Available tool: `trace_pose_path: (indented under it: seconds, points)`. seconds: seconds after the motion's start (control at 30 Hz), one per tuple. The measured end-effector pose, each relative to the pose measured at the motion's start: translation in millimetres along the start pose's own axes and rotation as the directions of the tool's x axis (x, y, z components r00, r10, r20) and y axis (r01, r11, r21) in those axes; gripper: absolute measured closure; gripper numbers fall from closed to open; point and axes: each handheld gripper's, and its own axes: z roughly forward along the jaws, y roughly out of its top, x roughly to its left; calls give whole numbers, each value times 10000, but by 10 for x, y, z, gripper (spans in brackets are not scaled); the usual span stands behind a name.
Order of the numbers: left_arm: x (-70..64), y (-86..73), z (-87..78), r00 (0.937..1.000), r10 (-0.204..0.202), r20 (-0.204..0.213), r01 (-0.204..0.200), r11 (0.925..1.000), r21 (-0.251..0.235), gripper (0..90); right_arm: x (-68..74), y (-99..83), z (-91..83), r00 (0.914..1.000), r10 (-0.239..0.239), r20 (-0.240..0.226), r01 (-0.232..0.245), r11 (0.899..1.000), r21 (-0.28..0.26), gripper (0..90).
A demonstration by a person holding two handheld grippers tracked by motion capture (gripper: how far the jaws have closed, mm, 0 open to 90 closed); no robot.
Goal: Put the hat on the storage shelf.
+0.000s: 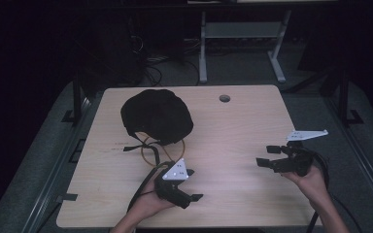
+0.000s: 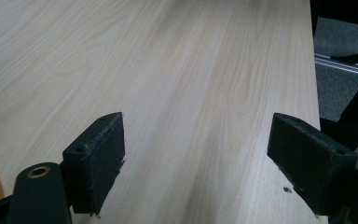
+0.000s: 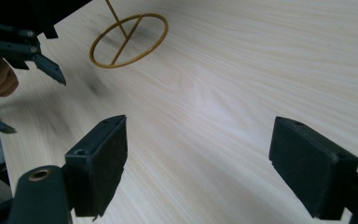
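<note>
Up in the high view, a black cap [image 1: 157, 115] lies limp on the far left of the counter [image 1: 233, 136], soft and light by the look, its brim edge the surest hold, a yellow hoop [image 1: 151, 151] beside it. Left gripper view: left tool [image 2: 196, 154] wide, bare wood ahead, counter edge near. Right gripper view: right tool [image 3: 198, 163] wide, open room toward the hoop.

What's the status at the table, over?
Left gripper open, empty. Right gripper open, empty. Black hat with yellow cord loop untouched, far left. Nothing in the way.
</note>
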Motion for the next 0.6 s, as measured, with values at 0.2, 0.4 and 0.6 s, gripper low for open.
trace_pose_path:
  seconds: [0.2,0.4,0.6]
  points:
    - [1,-3,4,10000,-17,7,17,10000,28,185,-1,-136,-23,10000,46,77,-46,10000,69,188]
    - [2,-4,8,10000,16,10,-16,10000,79,185,17,-275,-48,9999,76,140,-77,9999,67,187]
    - [1,-8,11,10000,19,23,-20,9999,113,185,12,-419,-85,9995,263,201,-263,9997,-17,187]
